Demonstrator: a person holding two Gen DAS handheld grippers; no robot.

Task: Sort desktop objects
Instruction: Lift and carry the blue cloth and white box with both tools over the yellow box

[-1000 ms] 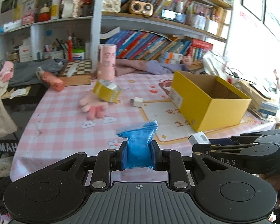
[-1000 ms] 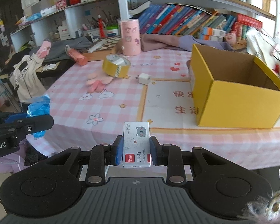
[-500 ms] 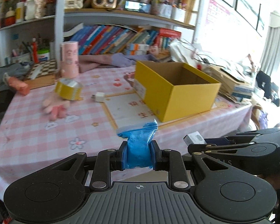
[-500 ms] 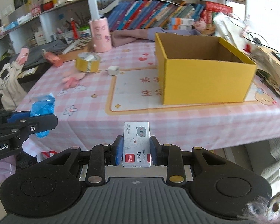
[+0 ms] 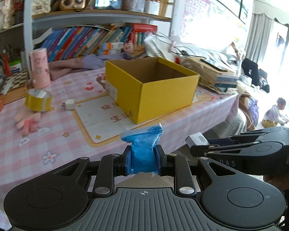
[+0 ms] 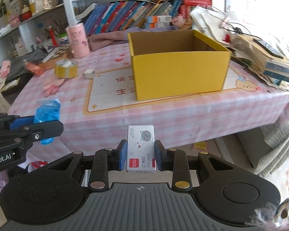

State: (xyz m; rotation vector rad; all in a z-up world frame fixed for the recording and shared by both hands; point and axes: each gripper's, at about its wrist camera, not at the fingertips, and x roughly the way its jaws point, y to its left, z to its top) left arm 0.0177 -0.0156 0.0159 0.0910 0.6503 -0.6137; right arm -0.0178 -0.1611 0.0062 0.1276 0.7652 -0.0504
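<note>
Left wrist: your left tool (image 5: 142,158) pinches soft, crushable blue bag (image 5: 142,146) mid-body; right tool (image 6: 141,156) clamps stiff, light staple box (image 6: 141,150) by its sides.

The left gripper (image 5: 142,160) is pointing forward and slanting downward, its two blue-padded fingers (image 5: 127,160) pressing in on a blue plastic bag (image 5: 142,146) that is sticking up between them. The right gripper (image 6: 140,155) is sitting just beside it at much the same downward slant, its fingers (image 6: 123,155) clamping a small white staple box (image 6: 141,148) by its long sides, the box standing out past the fingertips. Both grippers are hanging in the air side by side, apart from each other and not touching, each one showing at the edge of the other's view
</note>
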